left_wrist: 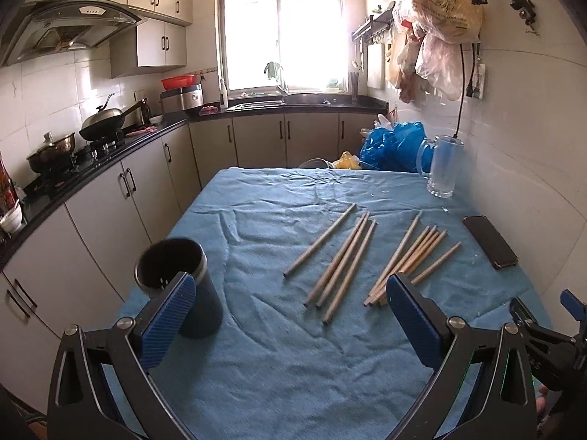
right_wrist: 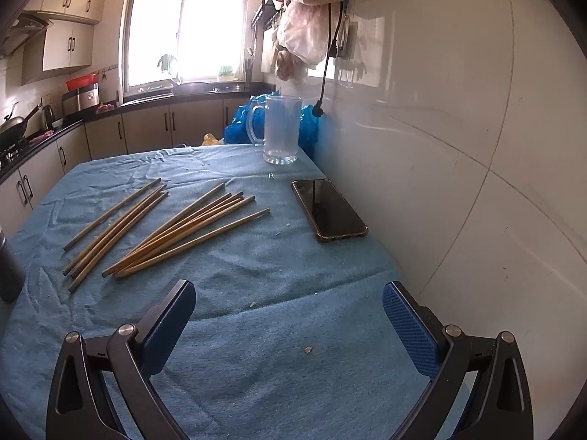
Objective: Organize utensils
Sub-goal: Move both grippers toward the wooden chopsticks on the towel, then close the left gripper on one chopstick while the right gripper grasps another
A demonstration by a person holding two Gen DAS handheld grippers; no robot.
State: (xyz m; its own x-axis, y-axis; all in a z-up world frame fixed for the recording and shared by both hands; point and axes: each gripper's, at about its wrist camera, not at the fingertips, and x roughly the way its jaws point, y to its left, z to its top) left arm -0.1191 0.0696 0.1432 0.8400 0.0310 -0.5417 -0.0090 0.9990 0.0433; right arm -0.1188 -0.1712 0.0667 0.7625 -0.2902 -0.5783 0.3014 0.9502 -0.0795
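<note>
Both grippers, left gripper (left_wrist: 290,289) and right gripper (right_wrist: 288,302), hover released; first step pending: grasp chopsticks (left_wrist: 367,256) mid-frame, for the cup (left_wrist: 179,282) lower left.

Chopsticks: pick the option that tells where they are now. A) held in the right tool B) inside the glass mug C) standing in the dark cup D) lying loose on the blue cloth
D: the chopsticks lie loose in two groups on the blue cloth, outside the dark cup and the glass mug.

Blue cloth (right_wrist: 256,366); tan chopsticks (left_wrist: 341,260); ribbed blue fingers (left_wrist: 167,322) — holder (left_wrist: 176,286) dark, perhaps black.
</note>
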